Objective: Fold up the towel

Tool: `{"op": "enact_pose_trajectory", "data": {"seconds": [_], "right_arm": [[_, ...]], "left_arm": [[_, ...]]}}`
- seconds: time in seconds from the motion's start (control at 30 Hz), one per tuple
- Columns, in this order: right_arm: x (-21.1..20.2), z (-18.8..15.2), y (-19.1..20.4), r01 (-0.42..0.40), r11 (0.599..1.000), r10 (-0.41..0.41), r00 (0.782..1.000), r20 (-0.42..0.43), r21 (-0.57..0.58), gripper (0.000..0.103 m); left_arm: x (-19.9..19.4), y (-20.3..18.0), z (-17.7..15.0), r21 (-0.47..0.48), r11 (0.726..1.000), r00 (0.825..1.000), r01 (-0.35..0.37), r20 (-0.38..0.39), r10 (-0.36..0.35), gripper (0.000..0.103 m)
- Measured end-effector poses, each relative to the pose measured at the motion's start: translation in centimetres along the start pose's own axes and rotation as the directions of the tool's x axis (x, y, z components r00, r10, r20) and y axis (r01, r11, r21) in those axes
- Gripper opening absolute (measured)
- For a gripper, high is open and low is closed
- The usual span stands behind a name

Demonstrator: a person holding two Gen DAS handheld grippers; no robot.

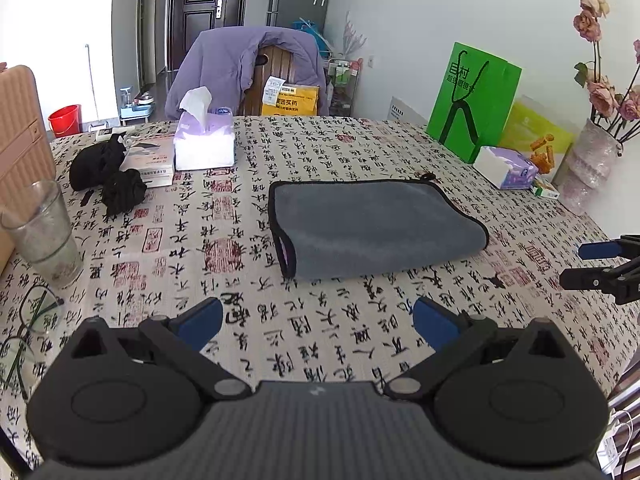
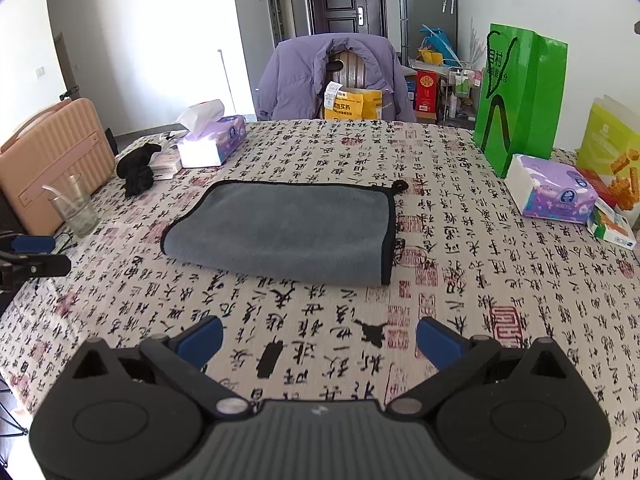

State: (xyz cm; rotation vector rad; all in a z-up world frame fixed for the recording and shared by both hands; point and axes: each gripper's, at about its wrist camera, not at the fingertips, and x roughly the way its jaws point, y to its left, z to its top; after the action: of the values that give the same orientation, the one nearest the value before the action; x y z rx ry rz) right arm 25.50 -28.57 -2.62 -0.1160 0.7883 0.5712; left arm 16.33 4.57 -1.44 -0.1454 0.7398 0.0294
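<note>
Lying folded ahead of the left gripper (image 1: 318, 322), the towel (image 1: 372, 228) sits untouched beyond its wide-spread fingers, probably folded already. From the right wrist, the right gripper (image 2: 319, 338) likewise gapes empty, towel just ahead, slightly left.

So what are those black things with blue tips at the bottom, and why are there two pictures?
They are two hand-held grabbers, each with a camera looking along its fingers. One picture comes from the left gripper, the other from the right gripper. Both are open and hold nothing. On the table, with its cloth covered in writing, a grey towel lies already folded over. Around it are tissue boxes, a glass and a green bag.
</note>
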Motion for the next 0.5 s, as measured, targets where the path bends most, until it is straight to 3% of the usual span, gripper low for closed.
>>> {"op": "enact_pose_trajectory", "data": {"seconds": [0.5], "right_arm": [[-2.3,-2.3,0.2,0.004,1.0,-0.004,1.0,-0.001,-0.001,0.103]], "left_arm": [[-3.6,-0.8,-3.5,-0.002,1.0,1.0,-0.008,-0.007,0.008,0.103]]}}
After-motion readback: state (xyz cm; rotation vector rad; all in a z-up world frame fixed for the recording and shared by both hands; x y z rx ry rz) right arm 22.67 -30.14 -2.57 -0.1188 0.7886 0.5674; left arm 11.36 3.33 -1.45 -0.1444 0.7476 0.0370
